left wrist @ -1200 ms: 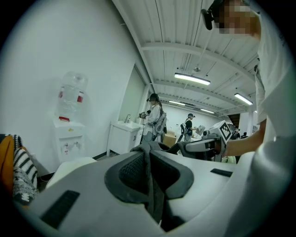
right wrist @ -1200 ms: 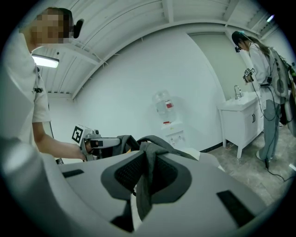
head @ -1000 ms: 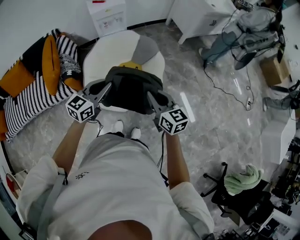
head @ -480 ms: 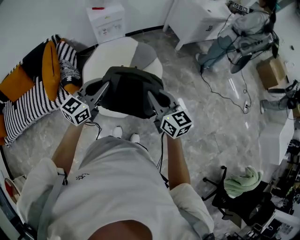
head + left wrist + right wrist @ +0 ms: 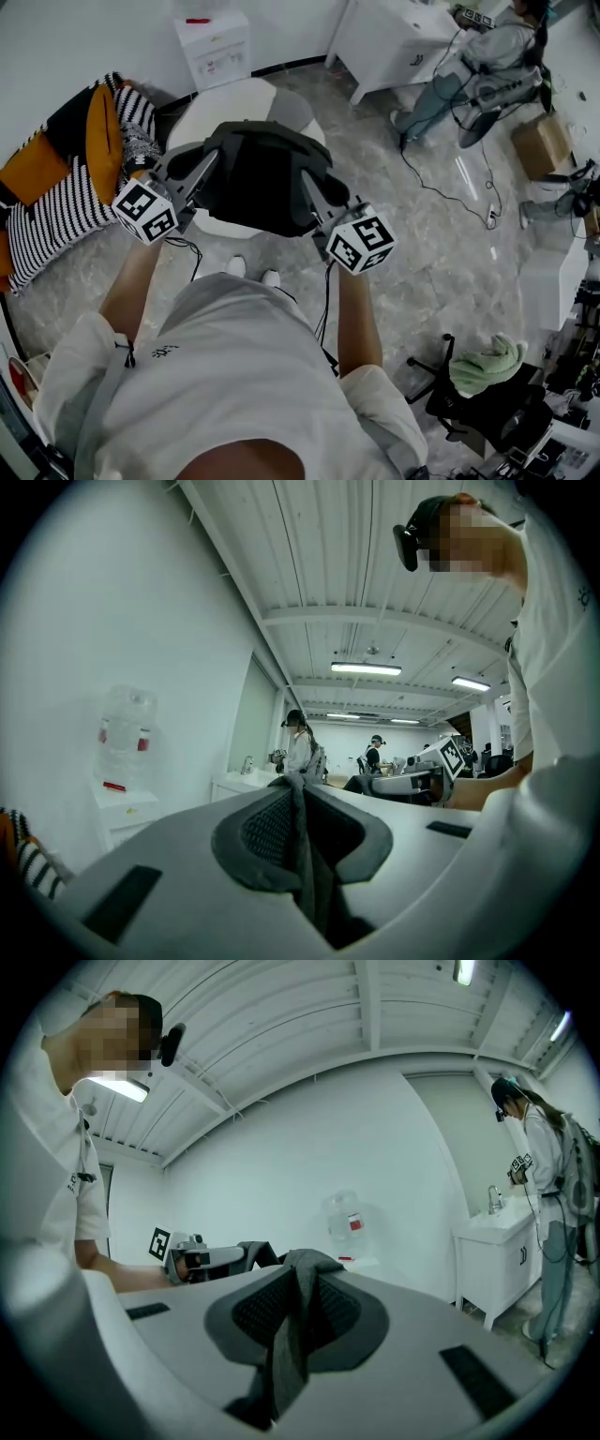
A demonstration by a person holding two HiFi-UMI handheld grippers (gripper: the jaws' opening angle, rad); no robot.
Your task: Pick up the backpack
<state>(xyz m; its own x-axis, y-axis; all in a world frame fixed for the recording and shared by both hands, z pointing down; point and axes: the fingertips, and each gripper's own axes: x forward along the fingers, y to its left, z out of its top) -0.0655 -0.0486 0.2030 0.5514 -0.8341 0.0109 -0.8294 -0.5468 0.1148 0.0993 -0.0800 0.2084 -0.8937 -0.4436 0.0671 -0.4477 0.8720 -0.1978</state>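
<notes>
The dark grey backpack point(image 5: 258, 178) hangs in the air in front of me, above a white round seat point(image 5: 225, 98). My left gripper point(image 5: 199, 178) grips it on its left side and my right gripper point(image 5: 312, 192) on its right side. In the left gripper view the left gripper point(image 5: 302, 808) is shut on a grey fabric strap point(image 5: 309, 874) that runs down between its pads. The right gripper view shows the same: the right gripper point(image 5: 298, 1288) is shut on a strap point(image 5: 286, 1354). Each gripper points level, and each one's marker cube shows in the other's view.
Striped and orange cushions point(image 5: 66, 187) lie at the left by the wall. A water dispenser stand point(image 5: 214, 42) and a white cabinet point(image 5: 394, 37) stand at the back. A seated person point(image 5: 487, 66), floor cables point(image 5: 450, 183), a cardboard box point(image 5: 544, 141) and an office chair point(image 5: 483, 375) are at the right.
Both grippers have risen together with the backpack held between them. The backpack now hangs higher over the white seat and covers the yellow item that showed behind it.
</notes>
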